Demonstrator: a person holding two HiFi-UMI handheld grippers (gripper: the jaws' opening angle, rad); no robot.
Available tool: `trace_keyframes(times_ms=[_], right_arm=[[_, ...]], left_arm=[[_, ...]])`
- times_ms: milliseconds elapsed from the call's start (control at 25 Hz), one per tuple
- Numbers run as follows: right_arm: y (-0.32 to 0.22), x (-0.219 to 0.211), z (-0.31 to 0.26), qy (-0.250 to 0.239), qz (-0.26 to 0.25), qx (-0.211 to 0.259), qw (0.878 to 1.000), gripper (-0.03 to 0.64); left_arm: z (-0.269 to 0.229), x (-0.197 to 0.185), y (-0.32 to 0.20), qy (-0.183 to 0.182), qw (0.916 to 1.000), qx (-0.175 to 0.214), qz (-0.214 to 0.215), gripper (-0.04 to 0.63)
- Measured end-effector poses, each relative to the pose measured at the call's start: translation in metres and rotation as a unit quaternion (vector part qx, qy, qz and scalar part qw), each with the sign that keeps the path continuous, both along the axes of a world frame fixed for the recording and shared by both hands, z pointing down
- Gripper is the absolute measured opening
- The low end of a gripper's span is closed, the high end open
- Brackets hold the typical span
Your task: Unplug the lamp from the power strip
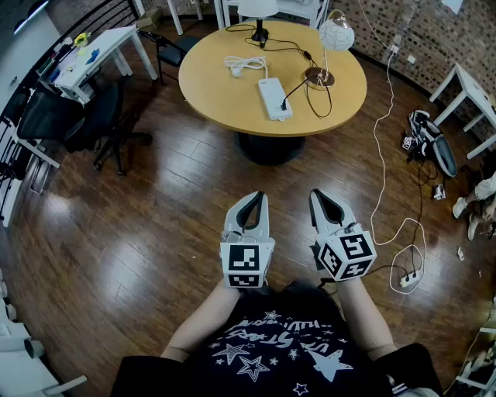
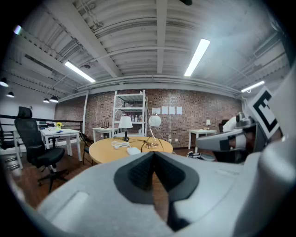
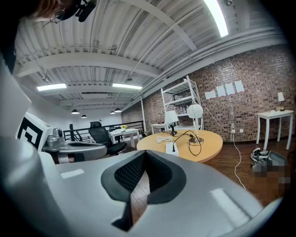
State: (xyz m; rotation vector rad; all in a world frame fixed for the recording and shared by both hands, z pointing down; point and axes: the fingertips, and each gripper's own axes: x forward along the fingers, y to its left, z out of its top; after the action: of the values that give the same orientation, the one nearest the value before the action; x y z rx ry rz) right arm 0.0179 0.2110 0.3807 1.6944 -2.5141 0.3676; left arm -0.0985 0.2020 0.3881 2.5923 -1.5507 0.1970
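A white power strip (image 1: 274, 98) lies on the round wooden table (image 1: 225, 101) far ahead of me. One black plug (image 1: 284, 103) sits in it, and its cord runs to a desk lamp with a globe shade (image 1: 336, 35). A second lamp with a white shade (image 1: 258, 9) stands at the table's back edge. My left gripper (image 1: 258, 197) and right gripper (image 1: 317, 195) are held side by side close to my body, well short of the table. Both are shut, with nothing between the jaws. The strip (image 2: 133, 151) (image 3: 171, 148) shows small beyond the jaws in each gripper view.
A coiled white cable (image 1: 245, 65) lies on the table beside the strip. A black office chair (image 1: 81, 116) and a white desk (image 1: 97, 50) stand at the left. On the right, a white cable trails across the wooden floor to a floor socket strip (image 1: 407, 279), near a bag (image 1: 430, 138).
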Motion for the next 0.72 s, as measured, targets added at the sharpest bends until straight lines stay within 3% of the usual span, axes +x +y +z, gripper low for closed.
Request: trace_keyframes(times_ms=[320, 720], right_arm=[[-0.019, 0.01, 0.005, -0.002, 0.017, -0.002, 1.0, 0.009], [-0.091, 0.04, 0.01, -0.029, -0.002, 0.012, 1.0, 0.009]], left_arm=[[0.015, -0.014, -0.019, -0.013, 0.9998, -0.009, -0.009, 0.005], [0.012, 0.014, -0.078, -0.03, 0.9992, 0.006, -0.027, 0.005]])
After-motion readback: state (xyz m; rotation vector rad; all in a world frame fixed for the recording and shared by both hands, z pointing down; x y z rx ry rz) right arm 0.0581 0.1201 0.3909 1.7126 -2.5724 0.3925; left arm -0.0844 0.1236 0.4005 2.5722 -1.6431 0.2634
